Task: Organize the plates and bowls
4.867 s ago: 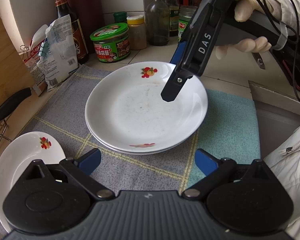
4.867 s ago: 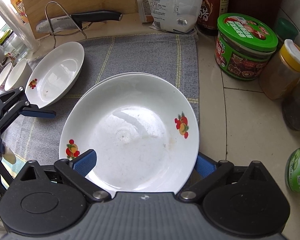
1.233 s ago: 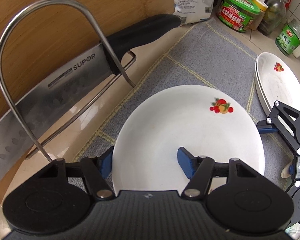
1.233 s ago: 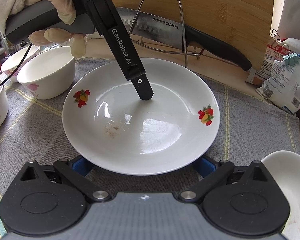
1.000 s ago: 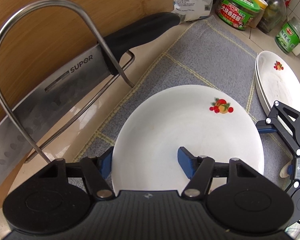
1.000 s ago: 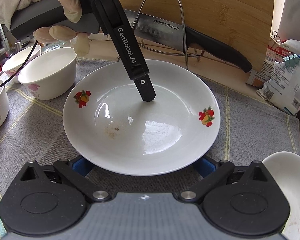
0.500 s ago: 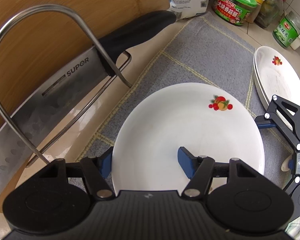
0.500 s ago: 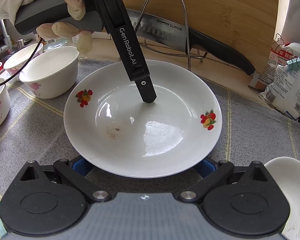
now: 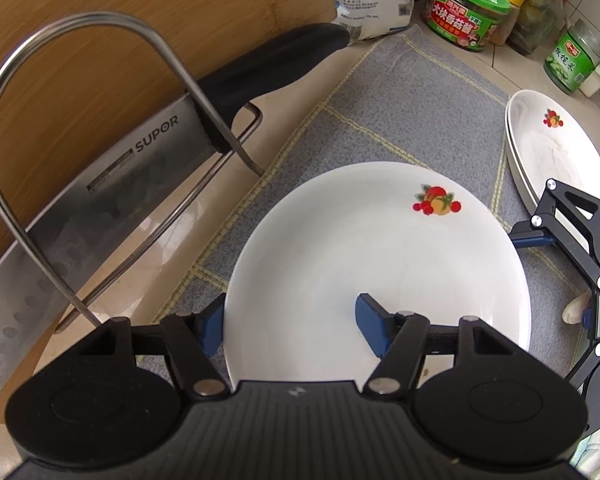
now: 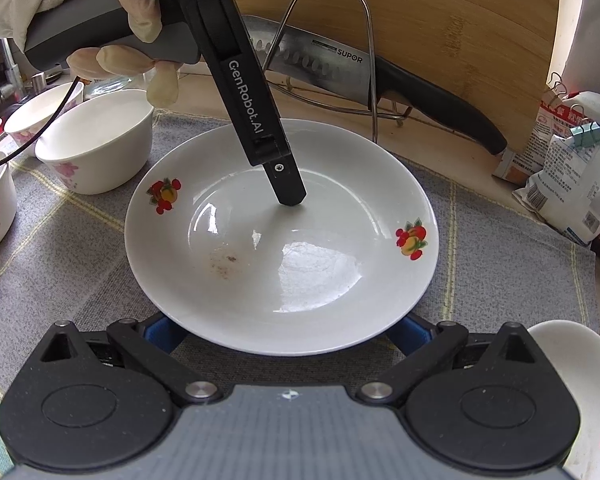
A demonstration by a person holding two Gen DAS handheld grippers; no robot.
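White plate (image 9: 364,256) sat clamped at its near rim by the left gripper (image 9: 292,320) (right gripper (image 10: 284,332) gaped beneath); lifting level toward the stack (image 9: 556,152) seemed wisest.

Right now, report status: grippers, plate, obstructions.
Left gripper shut on plate rim, one finger inside. Right gripper open, fingers under the near rim. Plate over grey mat. Knife rack close behind; bowl beside.

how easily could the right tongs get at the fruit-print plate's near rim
Probably easily: right tongs sit open under the plate's near rim, nothing between; left tongs grip the far side.
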